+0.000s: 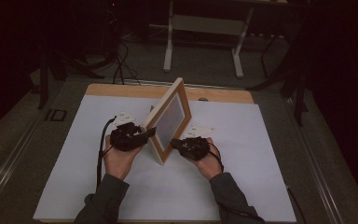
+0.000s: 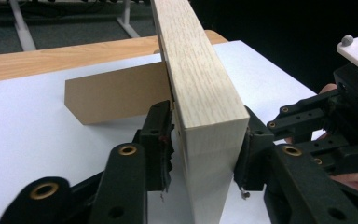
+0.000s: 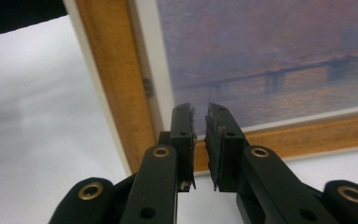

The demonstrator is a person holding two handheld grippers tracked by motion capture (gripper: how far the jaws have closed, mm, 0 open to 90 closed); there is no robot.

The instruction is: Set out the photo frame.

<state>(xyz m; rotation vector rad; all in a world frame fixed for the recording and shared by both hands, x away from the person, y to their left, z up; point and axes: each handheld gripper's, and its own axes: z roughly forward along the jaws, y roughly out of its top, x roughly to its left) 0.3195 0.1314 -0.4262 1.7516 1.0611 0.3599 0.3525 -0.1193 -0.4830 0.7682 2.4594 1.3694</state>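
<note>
White tabletop (image 1: 98,177): left gripper (image 2: 205,154) clamps the picture frame (image 1: 168,120) upright on its edge, while right gripper (image 3: 200,140), jaws nearly closed and empty, steadies its glass front.

A wooden picture frame (image 1: 169,120) stands tilted on the white table (image 1: 242,186) — the left gripper (image 1: 145,135) at its edge, the right gripper (image 1: 178,144) at its front corner.

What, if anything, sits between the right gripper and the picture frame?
Nothing visible: the right gripper, jaws nearly closed, points straight at the picture frame near its lower corner, with only bare white table beside it.
</note>
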